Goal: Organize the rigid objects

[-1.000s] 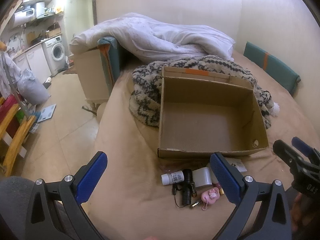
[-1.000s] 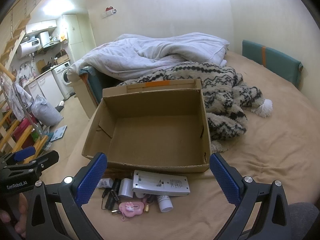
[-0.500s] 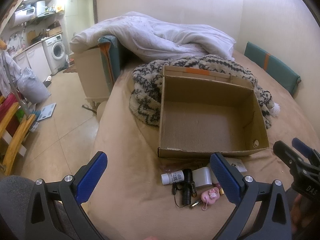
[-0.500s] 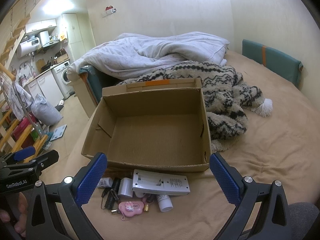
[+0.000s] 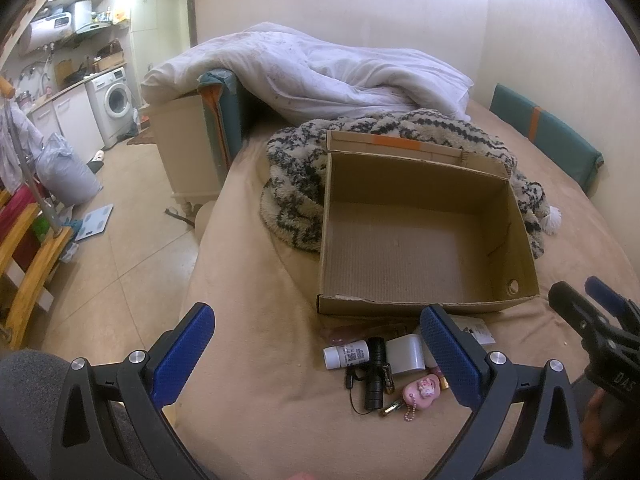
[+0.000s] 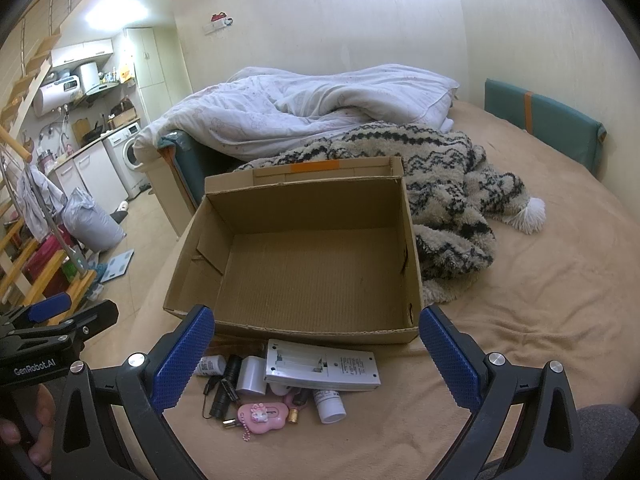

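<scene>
the small items lie in a cluster on the tan bed cover [image 6: 540,320], just in front of the cardboard box [image 6: 316,330] — a white remote control [image 6: 322,366], a black mini flashlight [image 5: 375,378], a pink keychain charm [image 6: 262,417], and a white pill bottle [image 5: 346,356]. the box holds nothing. the right gripper [image 6: 316,356] hangs above this cluster, fingers spread wide, gripping nothing. the left gripper [image 5: 318,356] hovers at the cluster's left, also spread wide and empty — its right fingertip [image 5: 448,354] covers part of the pile in the left wrist view.
</scene>
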Motion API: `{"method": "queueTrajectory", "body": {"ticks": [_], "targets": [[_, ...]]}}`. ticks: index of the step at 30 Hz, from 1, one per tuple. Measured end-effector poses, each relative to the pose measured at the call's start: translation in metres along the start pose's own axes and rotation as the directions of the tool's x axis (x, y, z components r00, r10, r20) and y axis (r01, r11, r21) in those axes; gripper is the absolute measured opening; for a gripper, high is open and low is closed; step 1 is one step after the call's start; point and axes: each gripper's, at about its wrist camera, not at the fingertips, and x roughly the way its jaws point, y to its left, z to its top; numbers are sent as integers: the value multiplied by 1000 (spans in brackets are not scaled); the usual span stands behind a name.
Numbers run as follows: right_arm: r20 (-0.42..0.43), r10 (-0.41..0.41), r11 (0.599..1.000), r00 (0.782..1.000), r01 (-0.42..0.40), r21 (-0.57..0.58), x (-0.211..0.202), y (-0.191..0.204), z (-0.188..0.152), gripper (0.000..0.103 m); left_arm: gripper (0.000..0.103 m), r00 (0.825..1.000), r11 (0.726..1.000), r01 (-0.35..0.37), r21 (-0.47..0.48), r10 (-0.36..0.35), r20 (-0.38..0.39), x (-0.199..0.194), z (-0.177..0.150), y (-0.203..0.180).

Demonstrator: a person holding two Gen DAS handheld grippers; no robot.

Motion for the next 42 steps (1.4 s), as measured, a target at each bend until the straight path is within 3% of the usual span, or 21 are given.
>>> {"method": "queueTrajectory", "body": {"ticks": [32,37,42], "targets": [[-4,4,1000,1000,-4,4,0,1,-2,103,103,1000,1000,-3,-5,3,1,0,1,3],[-20,16,998,1000,-14,56,4,-10,-1,103,103,1000,999,-15,-38,14,-9,2,5,14],[-67,43,987,997,-32,157,11,-28,-1,103,102,997,996,-24,-88,17,-80,14,7,26]]}}
